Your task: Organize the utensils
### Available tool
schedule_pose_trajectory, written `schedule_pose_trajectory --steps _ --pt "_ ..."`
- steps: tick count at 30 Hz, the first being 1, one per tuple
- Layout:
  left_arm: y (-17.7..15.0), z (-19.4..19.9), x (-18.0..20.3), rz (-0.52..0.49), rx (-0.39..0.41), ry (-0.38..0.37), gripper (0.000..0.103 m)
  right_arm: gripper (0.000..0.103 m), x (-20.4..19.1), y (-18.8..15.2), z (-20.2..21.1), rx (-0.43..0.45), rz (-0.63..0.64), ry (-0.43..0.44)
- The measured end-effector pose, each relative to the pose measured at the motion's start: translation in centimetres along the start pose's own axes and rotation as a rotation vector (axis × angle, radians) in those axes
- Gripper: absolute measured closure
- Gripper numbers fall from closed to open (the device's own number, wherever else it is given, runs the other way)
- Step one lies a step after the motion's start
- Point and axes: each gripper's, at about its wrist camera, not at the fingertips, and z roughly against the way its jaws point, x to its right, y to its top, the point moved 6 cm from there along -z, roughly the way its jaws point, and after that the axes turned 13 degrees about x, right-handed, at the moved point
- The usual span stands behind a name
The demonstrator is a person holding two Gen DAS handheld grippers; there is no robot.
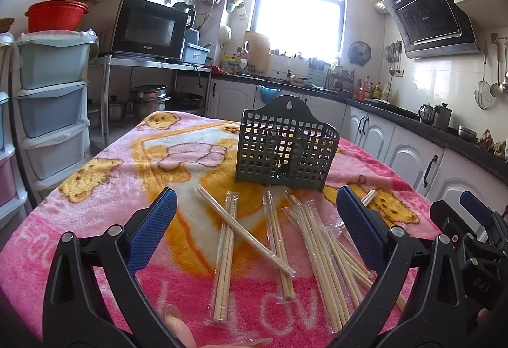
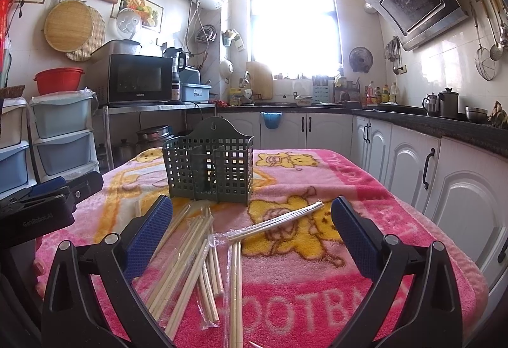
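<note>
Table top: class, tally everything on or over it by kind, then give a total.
Pink blanket: 1
Green utensil holder: 1
Left gripper: 1
Right gripper: 1
Wrapped chopstick packs: at least 6; the overlapping pile prevents an exact count
Total: at least 10

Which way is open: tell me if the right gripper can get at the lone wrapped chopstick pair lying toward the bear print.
Probably yes. The right gripper is open, and the wrapped chopstick pair lies apart from the main pile, with nothing over it on the blanket.
</note>
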Motion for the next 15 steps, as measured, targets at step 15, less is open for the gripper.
schedule_pose_trajectory --steps 15 --pt "0.0 -0.7 -2.4 0.047 -0.025 0.037 0.010 0.006 -1.3 1.0 -0.7 0.003 0.029 0.043"
